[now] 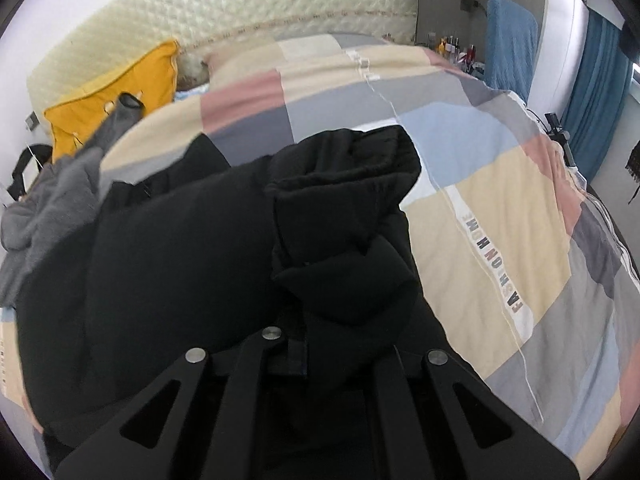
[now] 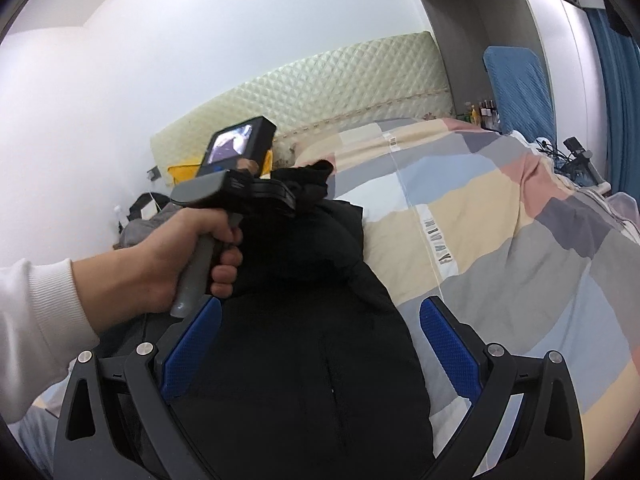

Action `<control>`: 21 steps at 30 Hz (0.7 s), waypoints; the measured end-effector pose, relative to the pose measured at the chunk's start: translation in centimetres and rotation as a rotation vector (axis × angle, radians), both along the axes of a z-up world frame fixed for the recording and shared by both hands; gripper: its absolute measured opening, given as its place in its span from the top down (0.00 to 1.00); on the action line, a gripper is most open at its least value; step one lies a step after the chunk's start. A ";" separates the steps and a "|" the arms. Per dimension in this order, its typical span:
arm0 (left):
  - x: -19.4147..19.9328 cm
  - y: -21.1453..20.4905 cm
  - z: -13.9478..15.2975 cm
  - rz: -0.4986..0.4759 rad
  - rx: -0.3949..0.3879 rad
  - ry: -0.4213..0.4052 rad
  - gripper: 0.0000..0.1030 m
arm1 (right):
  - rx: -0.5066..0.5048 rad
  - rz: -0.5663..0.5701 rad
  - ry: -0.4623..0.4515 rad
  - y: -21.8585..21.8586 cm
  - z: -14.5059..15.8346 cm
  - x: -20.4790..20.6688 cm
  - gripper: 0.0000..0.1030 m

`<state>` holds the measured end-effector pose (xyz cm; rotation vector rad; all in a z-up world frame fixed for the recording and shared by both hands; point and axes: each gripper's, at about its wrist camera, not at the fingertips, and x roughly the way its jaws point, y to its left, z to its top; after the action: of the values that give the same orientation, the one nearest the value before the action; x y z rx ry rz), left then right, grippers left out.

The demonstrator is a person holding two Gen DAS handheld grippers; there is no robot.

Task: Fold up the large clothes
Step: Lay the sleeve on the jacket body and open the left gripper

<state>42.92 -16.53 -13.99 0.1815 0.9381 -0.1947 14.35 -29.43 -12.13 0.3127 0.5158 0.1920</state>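
Observation:
A large black garment (image 1: 180, 248) lies on the patchwork quilt (image 1: 500, 208) of a bed. My left gripper (image 1: 298, 354) is shut on a bunched fold of the black garment and holds it raised; its fingertips are buried in the cloth. In the right wrist view the left gripper (image 2: 294, 200) shows held in a hand, clamped on the garment's far end. My right gripper (image 2: 316, 344) is open with its blue pads (image 2: 448, 344) spread just above the near part of the black garment (image 2: 304, 360), holding nothing.
A grey garment (image 1: 44, 216) lies at the bed's left edge, with a yellow pillow (image 1: 116, 92) and a quilted headboard (image 1: 248, 4) behind. A blue towel (image 1: 510, 44) and small bottles (image 1: 456, 48) stand at the far right. Blue curtains (image 1: 600, 88) hang on the right.

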 end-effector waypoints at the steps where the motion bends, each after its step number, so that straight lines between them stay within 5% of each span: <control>1: 0.2 -0.1 -0.5 -0.001 0.002 0.010 0.96 | 0.004 0.000 0.003 -0.1 -0.1 0.1 0.03; 6: 0.8 -0.6 -1.7 -0.025 -0.007 0.056 0.89 | 0.013 -0.025 0.021 -0.6 -0.7 0.5 0.03; 12: 0.4 0.9 0.1 0.001 -0.110 0.115 0.82 | 0.016 -0.043 0.033 -0.8 -0.9 0.7 0.03; 14: -0.1 1.1 0.6 -0.001 -0.123 0.125 0.74 | 0.007 -0.044 0.030 -0.7 -0.9 0.5 0.03; 18: -2.1 1.8 2.4 -0.017 -0.147 0.115 0.23 | -0.013 -0.047 0.028 -0.4 -0.8 0.3 0.03; 21: -3.8 2.5 4.4 -0.042 -0.160 0.074 0.21 | -0.031 -0.048 0.023 -0.1 -0.6 0.1 0.03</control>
<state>39.08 -14.03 -9.59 0.0465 0.9882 -0.3161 14.42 -29.51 -12.75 0.2972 0.5335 0.1344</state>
